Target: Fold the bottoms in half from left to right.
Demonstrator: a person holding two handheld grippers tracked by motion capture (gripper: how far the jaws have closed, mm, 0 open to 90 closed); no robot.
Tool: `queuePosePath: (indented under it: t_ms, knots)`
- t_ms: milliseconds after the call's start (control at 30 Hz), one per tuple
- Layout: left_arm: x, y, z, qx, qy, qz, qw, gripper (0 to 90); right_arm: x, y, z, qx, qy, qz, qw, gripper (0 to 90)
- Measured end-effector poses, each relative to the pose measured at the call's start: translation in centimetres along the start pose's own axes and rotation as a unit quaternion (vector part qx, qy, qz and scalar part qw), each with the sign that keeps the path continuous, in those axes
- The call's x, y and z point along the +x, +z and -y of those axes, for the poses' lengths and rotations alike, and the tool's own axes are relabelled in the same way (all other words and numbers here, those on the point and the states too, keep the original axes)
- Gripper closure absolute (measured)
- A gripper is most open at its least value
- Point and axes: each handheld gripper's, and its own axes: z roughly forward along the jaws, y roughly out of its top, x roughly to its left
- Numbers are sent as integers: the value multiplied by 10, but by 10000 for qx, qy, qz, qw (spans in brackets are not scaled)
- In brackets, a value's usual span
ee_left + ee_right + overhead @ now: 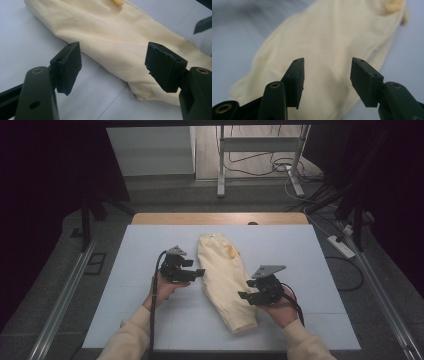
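garment (223, 277): pale cream yellow, plain
drawstring (232, 252): deeper yellow
desk (150, 250): pale blue-white mat, wooden edge
left gripper (198, 272): black
sleeves (127, 337): cream

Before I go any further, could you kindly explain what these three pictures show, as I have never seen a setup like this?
No robot arm here: a person sits at a table and holds a hand-held two-jaw gripper in each hand. The high view looks down from above; the left gripper is at its left, the right gripper at its right. The other two pictures come from cameras riding on each gripper, looking along its black jaws.

On the white table cover lies a pale yellow folded garment, apparently trousers with a drawstring at the far end. Both grippers stand open, one at each side of the garment, and hold nothing. In the left gripper view the jaws frame the cloth's edge; in the right gripper view they point at its middle.
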Motion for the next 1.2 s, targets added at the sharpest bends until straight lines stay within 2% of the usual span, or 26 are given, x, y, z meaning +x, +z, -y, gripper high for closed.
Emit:
queuePosePath:
  t_ms: [200,633,1033,1133,1200]
  knots:
    - [0,0,0,17,11,5,10000,286,-12,3,7,206,207,179,9994,402]
    - [0,0,0,32,15,10,10000,285,-19,18,16,685,350,133,9969,357]
    - [0,0,0,49,20,-6,10000,285,-18,25,19,879,376,24,9954,339]
    - [0,0,1,31,19,-13,10000,285,-16,25,19,890,383,59,9953,349]
    - [0,0,1,9,15,-21,10000,285,-14,25,18,889,377,0,9953,436]
